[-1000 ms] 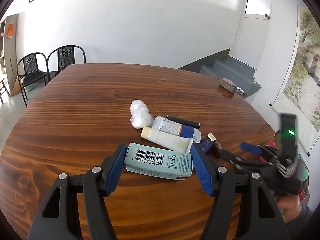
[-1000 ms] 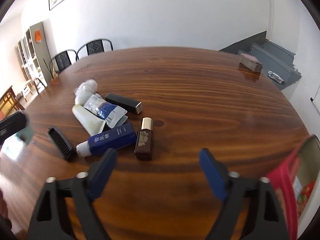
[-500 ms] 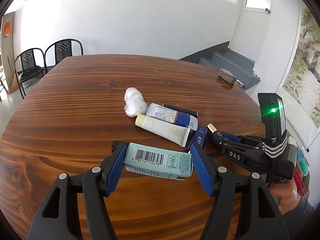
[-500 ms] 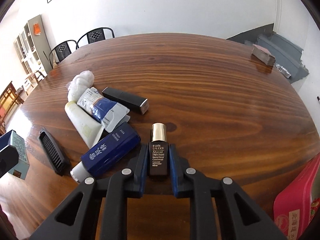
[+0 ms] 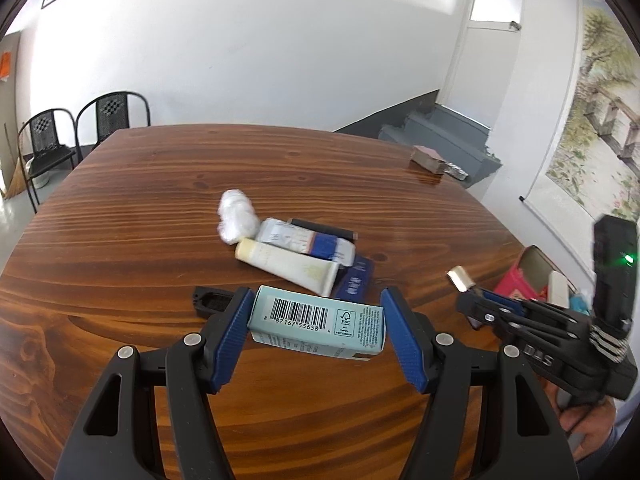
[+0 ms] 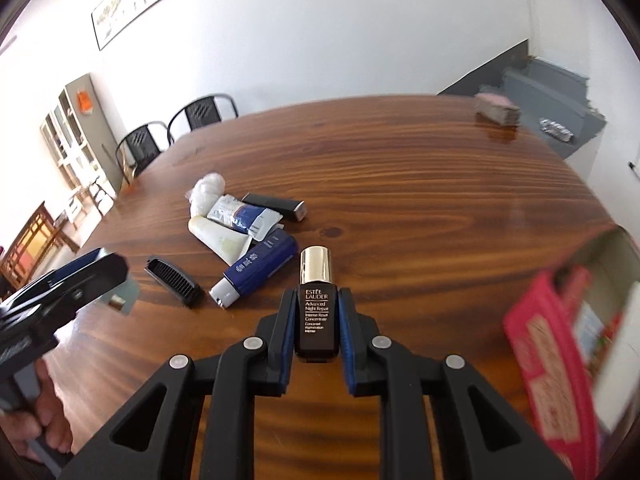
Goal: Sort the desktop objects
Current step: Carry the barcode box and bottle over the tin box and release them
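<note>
Transport step, both hands loaded: right gripper (image 6: 316,316) has its jaws clamped on the sides of the dark serum bottle (image 6: 316,308) (gold cap forward, label reads Estée Lauder Advanced Night Repair), which looks lifted clear of the worktop (image 6: 400,184). Left gripper (image 5: 316,336) has its jaws pressed on both ends of the pale teal carton (image 5: 318,326), barcode up, also seemingly off the wood. Left behind in a heap: white wad (image 5: 236,216), two tubes (image 5: 286,266), black stick (image 5: 324,229), navy tube (image 6: 256,270), black comb (image 6: 174,280). Red box (image 6: 560,336) sits open at the right edge of the worktop, probably the bin. Next call, my read: swing the bottle right over the box opening, lower, then part the jaws; carton needs its own destination, which I can't tell.
</note>
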Demonstrator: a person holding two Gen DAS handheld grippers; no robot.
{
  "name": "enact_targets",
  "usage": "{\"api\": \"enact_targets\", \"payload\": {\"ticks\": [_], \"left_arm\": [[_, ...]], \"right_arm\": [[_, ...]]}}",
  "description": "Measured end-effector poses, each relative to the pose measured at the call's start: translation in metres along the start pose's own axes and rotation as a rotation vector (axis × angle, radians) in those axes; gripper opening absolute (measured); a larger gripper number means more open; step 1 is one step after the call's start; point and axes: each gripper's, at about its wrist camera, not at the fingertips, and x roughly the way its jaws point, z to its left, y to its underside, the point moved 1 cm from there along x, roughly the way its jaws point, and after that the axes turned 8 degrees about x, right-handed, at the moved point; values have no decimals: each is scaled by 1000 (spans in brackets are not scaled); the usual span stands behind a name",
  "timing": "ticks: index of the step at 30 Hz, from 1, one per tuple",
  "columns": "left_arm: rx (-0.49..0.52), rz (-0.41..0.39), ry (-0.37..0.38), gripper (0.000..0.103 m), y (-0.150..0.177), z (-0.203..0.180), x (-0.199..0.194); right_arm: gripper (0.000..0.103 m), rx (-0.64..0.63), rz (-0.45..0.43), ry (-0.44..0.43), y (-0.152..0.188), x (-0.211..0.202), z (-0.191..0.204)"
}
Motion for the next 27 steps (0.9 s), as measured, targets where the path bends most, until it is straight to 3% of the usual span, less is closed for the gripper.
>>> {"api": "enact_targets", "payload": {"ticks": [5,16,27], "left_arm": [[51,-5,53,69,2,-32,-1],[145,36,163,69,0,-121,17],[281,48,278,69,-19,-218,37]], "right_arm": [[22,56,-103,53,13,-47,-32],[22,266,-268,188,27,-129,-142],[22,380,-308,228,35,-144,-199]]}}
